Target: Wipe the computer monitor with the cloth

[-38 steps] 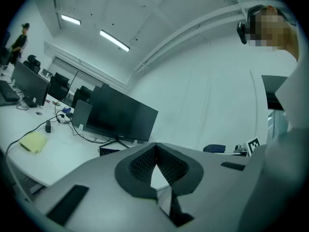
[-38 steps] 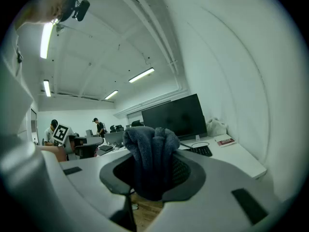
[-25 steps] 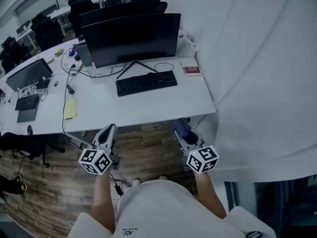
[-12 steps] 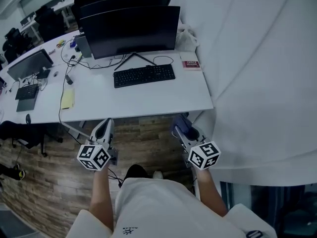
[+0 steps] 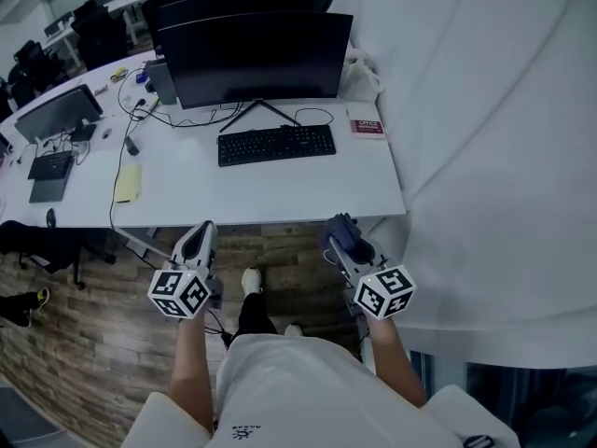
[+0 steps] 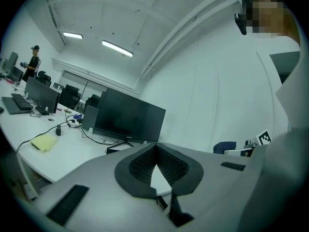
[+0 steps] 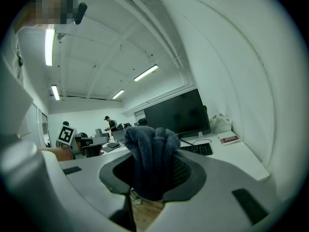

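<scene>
The dark curved monitor [image 5: 256, 59] stands at the back of a white desk [image 5: 280, 199], well ahead of both grippers; it also shows as the monitor [image 6: 128, 117] and the monitor [image 7: 176, 114]. My right gripper [image 5: 343, 243] hangs over the wood floor just short of the desk's front edge, shut on a bunched dark blue cloth [image 5: 340, 230]. In the right gripper view the cloth [image 7: 150, 144] fills the jaws of that gripper [image 7: 152, 170]. My left gripper [image 5: 199, 241] is level with it at the left. Its jaws [image 6: 156, 146] meet at the tips with nothing between them.
A black keyboard [image 5: 276, 145] lies in front of the monitor, with a red book [image 5: 365, 127] to its right and a yellow pad [image 5: 128, 182] to the left. Cables trail behind. A second screen [image 5: 51, 115] sits farther left. A white curtain [image 5: 485, 157] hangs on the right.
The person has stepped toward the desk; a shoe now shows on the floor between the grippers. Both grippers keep their pose, the right still holding the cloth.
</scene>
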Tool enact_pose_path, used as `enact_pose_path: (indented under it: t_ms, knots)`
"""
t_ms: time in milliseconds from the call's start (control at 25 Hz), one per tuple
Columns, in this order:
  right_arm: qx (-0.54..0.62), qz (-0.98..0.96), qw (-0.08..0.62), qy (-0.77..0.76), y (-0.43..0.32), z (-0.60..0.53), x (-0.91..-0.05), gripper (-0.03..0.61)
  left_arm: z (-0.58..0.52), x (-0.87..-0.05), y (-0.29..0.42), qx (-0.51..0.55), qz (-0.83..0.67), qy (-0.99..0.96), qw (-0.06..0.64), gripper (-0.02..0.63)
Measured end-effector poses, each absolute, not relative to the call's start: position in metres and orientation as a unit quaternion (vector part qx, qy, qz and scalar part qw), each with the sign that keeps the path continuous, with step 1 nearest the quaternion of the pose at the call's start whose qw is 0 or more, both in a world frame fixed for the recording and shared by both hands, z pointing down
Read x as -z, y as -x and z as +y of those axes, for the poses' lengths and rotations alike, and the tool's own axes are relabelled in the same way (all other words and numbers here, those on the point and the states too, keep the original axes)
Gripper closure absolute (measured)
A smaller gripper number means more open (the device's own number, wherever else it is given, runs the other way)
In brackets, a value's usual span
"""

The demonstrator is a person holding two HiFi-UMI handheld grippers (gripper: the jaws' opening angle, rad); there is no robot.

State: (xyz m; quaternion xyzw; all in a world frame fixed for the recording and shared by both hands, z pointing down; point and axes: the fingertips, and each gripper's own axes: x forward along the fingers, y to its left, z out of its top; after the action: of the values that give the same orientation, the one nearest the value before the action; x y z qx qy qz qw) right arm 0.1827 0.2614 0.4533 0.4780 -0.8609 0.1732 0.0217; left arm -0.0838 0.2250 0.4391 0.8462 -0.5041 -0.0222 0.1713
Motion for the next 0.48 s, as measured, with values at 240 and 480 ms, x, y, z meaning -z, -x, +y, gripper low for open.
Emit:
enact_pose_path:
  t_ms: [240, 480]
  knots:
    - [-0.182, -0.851, 0.016, -0.492, -0.183, 0.221, -0.459, 0.442, 0.178, -0.447, 0.083, 0.013, -0.491, -0.855, 0.167, 0.604]
    - [-0.181, -0.841, 0.009, -0.509, -0.174, 0.163, -0.463, 0.442, 0.113, -0.457, 0.094, 0.011, -0.479, -0.858, 0.183, 0.606]
